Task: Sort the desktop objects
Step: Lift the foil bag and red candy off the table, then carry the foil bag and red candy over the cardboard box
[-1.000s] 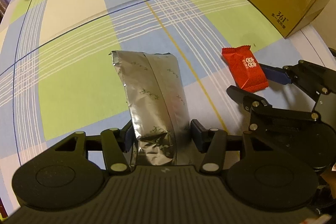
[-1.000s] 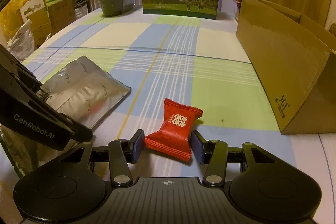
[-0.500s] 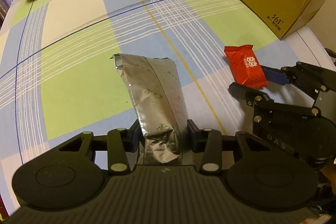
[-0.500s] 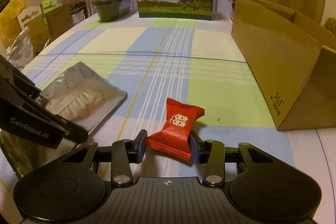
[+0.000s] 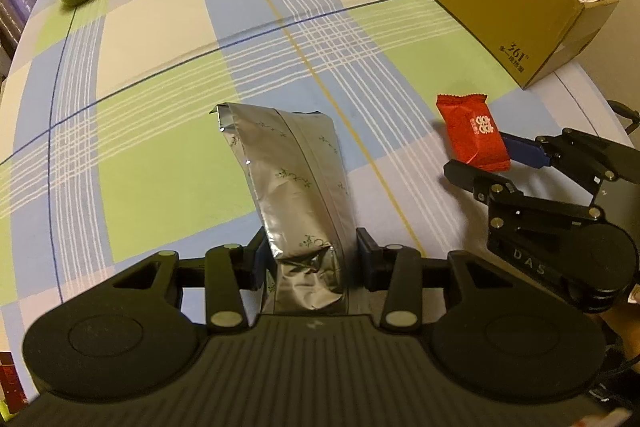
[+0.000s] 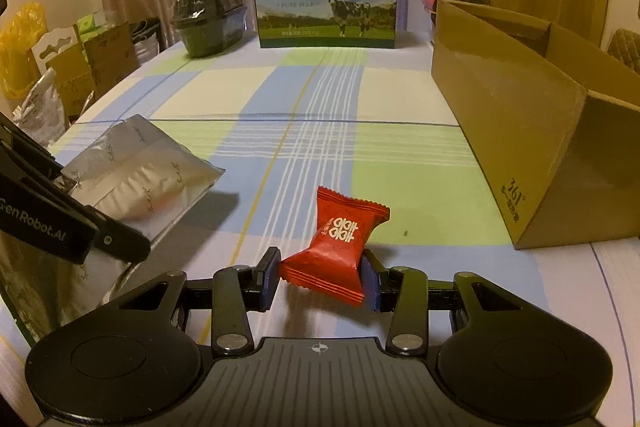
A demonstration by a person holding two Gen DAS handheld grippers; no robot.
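Progress looks early: both items picked, neither dropped off yet. Left gripper (image 5: 308, 263) clamped on silver foil pouch (image 5: 288, 171), held off the cloth at frame ctr. Right gripper (image 6: 320, 279) clamped on red candy packet (image 6: 340, 243), lower ctr of its view. Open cardboard box (image 6: 520, 131) at right, likely dest; its inside isn't visible. Left to do: carry both over & release.

Crinkled silver foil pouch (image 5: 296, 183) tilted up off the cloth, red candy packet (image 6: 338, 241) (white lettering) raised alongside
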